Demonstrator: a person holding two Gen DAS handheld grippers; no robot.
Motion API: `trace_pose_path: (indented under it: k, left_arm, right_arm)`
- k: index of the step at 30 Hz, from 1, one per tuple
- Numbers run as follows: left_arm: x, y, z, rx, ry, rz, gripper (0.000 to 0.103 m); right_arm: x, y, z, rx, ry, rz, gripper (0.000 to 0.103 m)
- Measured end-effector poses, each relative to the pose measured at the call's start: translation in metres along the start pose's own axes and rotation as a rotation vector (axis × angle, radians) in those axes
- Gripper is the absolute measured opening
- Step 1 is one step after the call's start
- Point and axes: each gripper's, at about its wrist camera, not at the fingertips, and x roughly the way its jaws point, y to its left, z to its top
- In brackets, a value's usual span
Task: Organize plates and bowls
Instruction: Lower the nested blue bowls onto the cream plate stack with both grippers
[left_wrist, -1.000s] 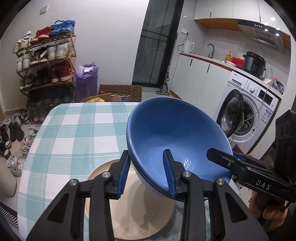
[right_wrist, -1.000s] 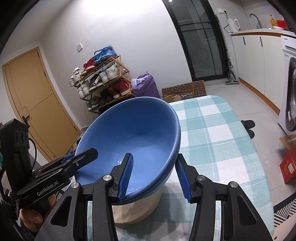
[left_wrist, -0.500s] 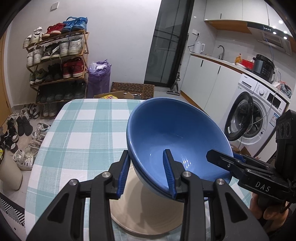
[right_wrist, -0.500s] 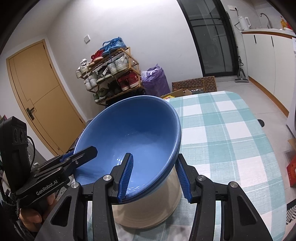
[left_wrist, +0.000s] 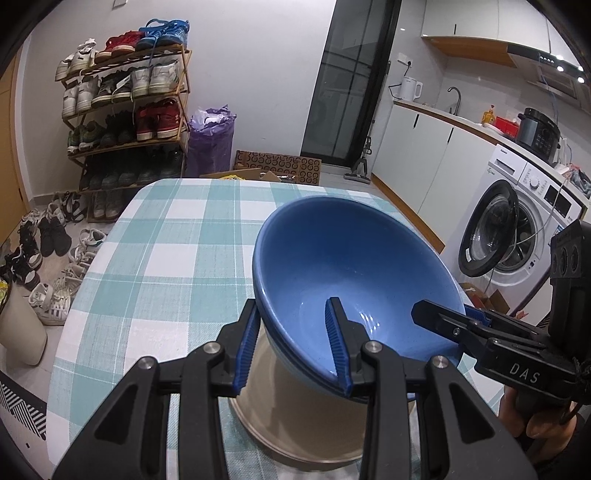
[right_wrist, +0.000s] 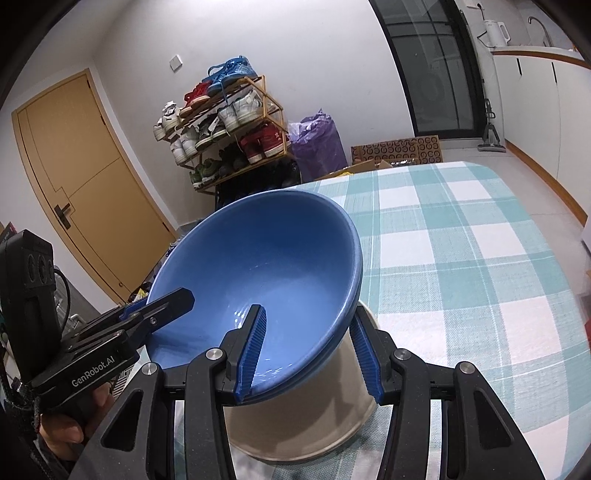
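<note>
Left gripper (left_wrist: 295, 349) and right gripper (right_wrist: 308, 349) clamped on opposite rims of stacked blue bowls (left_wrist: 354, 273), held tilted over cream dish (left_wrist: 295, 424) at table's near edge. Stacking step; next: level, lower, release.

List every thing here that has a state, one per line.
Blue bowl: held tilted above the beige bowl, gripped at two sides of its rim.
Beige bowl: upright on the checked table, under the blue bowl.
Left claw: shut on the blue bowl's rim.
Right claw: shut on the blue bowl's rim.
Washer door: open.
</note>
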Motion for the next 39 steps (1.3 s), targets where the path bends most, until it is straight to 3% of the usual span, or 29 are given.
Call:
trace_pose_path:
  k: [18, 39]
  left_arm:
    - [0.020, 0.013, -0.011, -0.020, 0.049, 0.010, 0.035]
    - [0.032, 0.017, -0.006, -0.021, 0.049, 0.019, 0.036]
  right_arm:
    - [0.023, -0.005, -0.008, 0.008, 0.045, -0.006, 0.049]
    - [0.033, 0.000, -0.003, -0.037, 0.024, -0.043, 0.049]
